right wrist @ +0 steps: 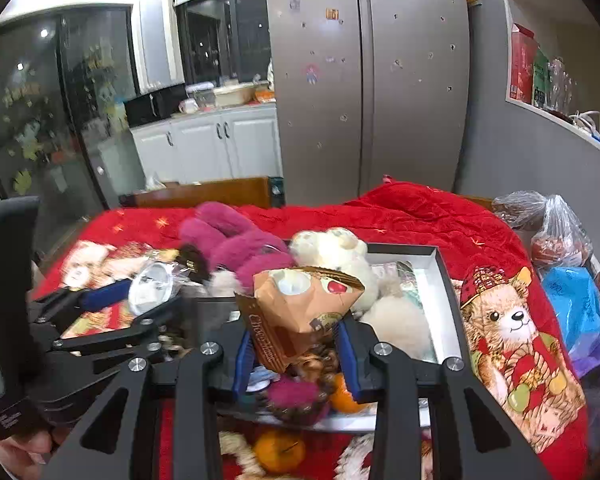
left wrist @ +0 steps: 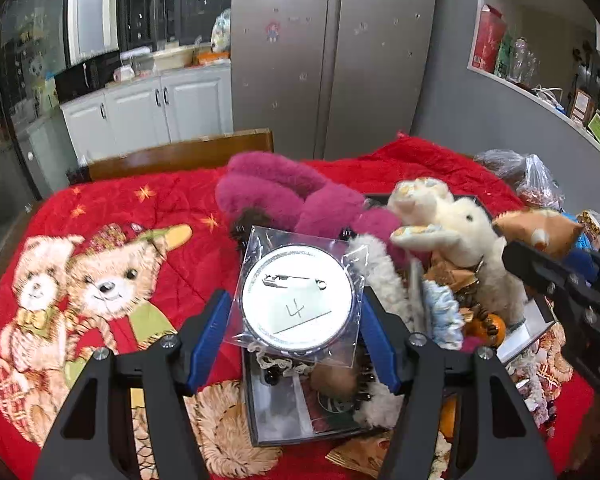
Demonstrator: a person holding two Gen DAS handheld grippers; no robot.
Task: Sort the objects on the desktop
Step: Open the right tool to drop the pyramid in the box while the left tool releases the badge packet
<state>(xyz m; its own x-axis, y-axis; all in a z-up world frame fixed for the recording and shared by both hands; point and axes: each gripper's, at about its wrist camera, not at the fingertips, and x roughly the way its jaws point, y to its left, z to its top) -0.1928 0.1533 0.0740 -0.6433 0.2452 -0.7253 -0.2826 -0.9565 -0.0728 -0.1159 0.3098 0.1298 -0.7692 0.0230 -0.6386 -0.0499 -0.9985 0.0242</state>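
My left gripper (left wrist: 296, 316) is shut on a round pin badge (left wrist: 298, 300) in a clear sleeve, its back facing me with a paper label "4", held above a black tray (left wrist: 256, 408) of small items. My right gripper (right wrist: 296, 340) is shut on a brown paper snack packet (right wrist: 300, 308), held above a second tray (right wrist: 446, 280). The packet also shows in the left wrist view (left wrist: 540, 228). The left gripper with the badge (right wrist: 152, 288) shows in the right wrist view at the left. A pink plush (left wrist: 284, 196) and a white plush (left wrist: 456, 228) lie on the trays.
A red blanket (left wrist: 120, 216) with teddy bear prints covers the table. Plastic bags (right wrist: 556, 236) and a blue bag (right wrist: 576, 304) sit at the right edge. An orange (right wrist: 278, 452) lies in front of the tray. A wooden chair back (left wrist: 180, 156) stands behind the table.
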